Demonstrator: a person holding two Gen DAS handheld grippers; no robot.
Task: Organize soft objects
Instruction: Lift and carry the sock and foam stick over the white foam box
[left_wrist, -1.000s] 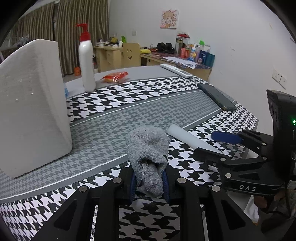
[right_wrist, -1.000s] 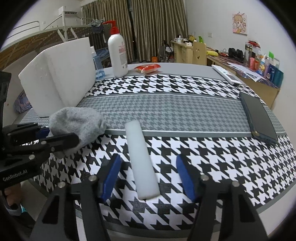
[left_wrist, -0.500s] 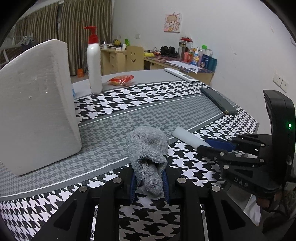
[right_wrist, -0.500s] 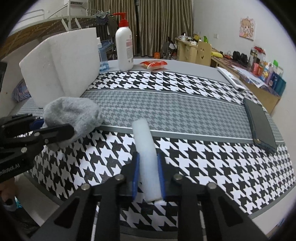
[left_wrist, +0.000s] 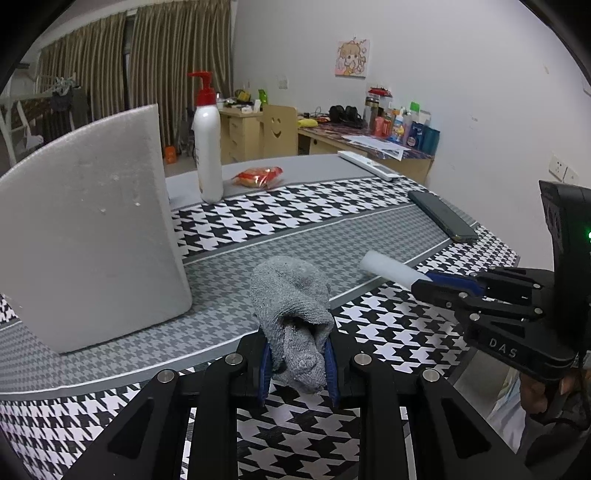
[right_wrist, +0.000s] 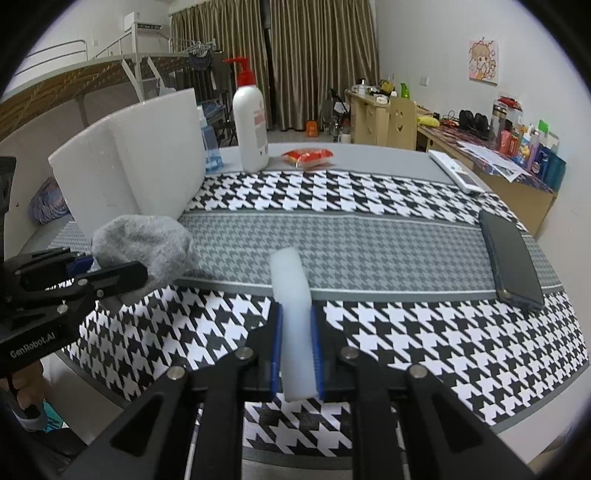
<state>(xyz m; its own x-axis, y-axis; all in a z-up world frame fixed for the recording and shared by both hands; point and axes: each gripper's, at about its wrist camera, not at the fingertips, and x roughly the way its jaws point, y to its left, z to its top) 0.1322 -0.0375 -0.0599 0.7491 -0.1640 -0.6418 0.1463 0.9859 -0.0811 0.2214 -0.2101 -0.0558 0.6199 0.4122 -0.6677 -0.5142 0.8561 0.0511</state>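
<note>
Two hand-held grippers are working over a counter (right_wrist: 369, 240) covered in black-and-white houndstooth cloth with a grey band across its middle. Largest on it is a white foam block (left_wrist: 85, 229), standing upright at the left and probably serving as a backstop or gathering spot for the soft items, though that is only a guess. Behind it a white pump bottle (right_wrist: 251, 129) with a red top is standing beside a red snack packet (right_wrist: 307, 156), and a dark phone (right_wrist: 511, 264) is lying flat near the right edge; none of these seem part of the sorting. The left hand-held gripper (left_wrist: 297, 363) is clamping a crumpled grey knitted cloth (left_wrist: 291, 314) between its blue pads, the bundle bulging out ahead of the jaws near the foam block. The right hand-held gripper (right_wrist: 297, 354) has just been closing its jaws, and its blue pads are now pressing on both long sides of a white foam stick (right_wrist: 291, 306). That stick is pointing forward along the fingers, its far end reaching over the grey band. Gripping it lengthwise likely keeps it from swinging when carried. Both soft items are thus in hand near the counter's front edge, so the step appears to be lifting them for placing together.
</note>
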